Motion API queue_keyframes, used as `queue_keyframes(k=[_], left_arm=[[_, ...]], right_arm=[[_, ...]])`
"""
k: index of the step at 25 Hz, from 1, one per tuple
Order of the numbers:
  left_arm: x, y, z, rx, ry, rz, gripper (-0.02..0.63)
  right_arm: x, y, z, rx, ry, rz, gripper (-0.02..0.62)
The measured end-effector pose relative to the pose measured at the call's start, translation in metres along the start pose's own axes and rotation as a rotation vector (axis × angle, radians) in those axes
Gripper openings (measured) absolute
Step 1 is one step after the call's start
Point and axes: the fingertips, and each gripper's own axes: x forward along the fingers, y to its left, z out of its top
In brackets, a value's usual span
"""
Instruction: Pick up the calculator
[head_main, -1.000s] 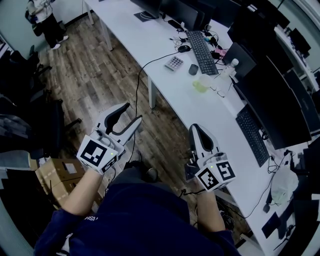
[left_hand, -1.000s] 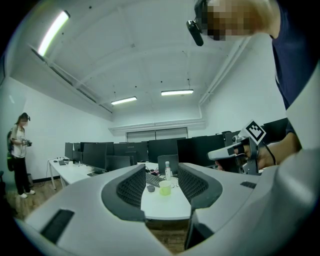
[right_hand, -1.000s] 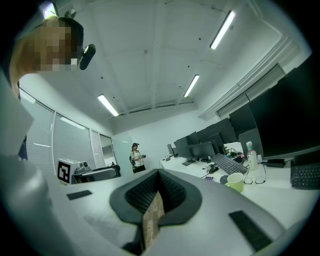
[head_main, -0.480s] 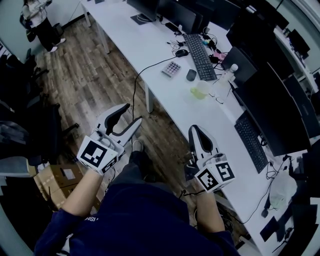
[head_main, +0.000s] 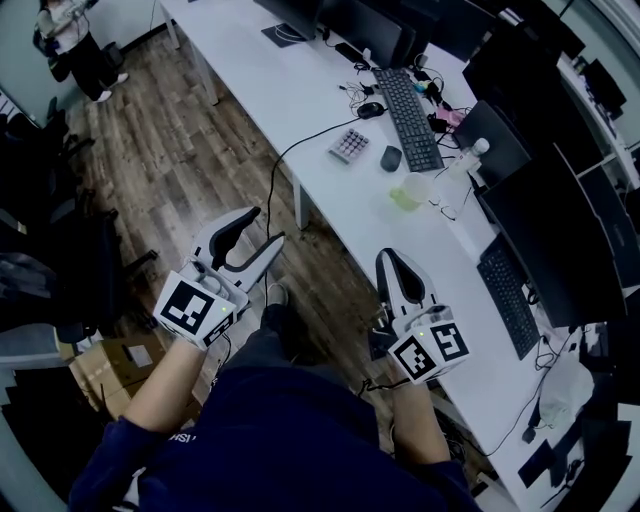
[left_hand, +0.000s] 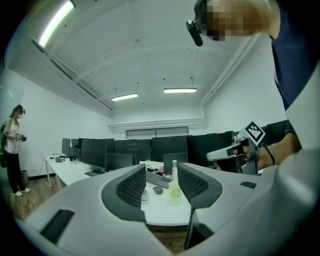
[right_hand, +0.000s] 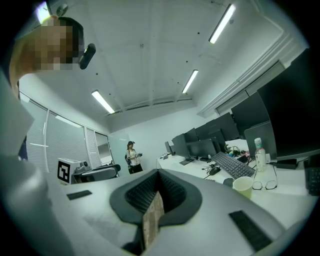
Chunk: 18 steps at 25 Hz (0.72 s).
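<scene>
Two tongs hover low, well short of the counter: left tongs apart, right tongs together. Far ahead, the calculator lies flat, left of the mouse. Best practice, as judged: step closer, then straddle its edges with the parted pair.

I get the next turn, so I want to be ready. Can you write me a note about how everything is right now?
Left tongs: open, empty, held over the wood floor.
Right tongs: shut, empty.
Calculator: flat on the white desk, well ahead of both tongs, next to the mouse and keyboard, untouched.
Done: nothing yet.
Left: move closer, put open tongs around the calculator, squeeze, lift.
</scene>
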Motion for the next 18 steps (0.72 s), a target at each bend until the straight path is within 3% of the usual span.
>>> queue_keyframes(k=[18], left_arm=[[0.058,0.109,-0.018,-0.05,0.023,-0.046,0.216]], right_arm=[[0.12,-0.021,0.004,-0.001,0.055,-0.041,0.005]])
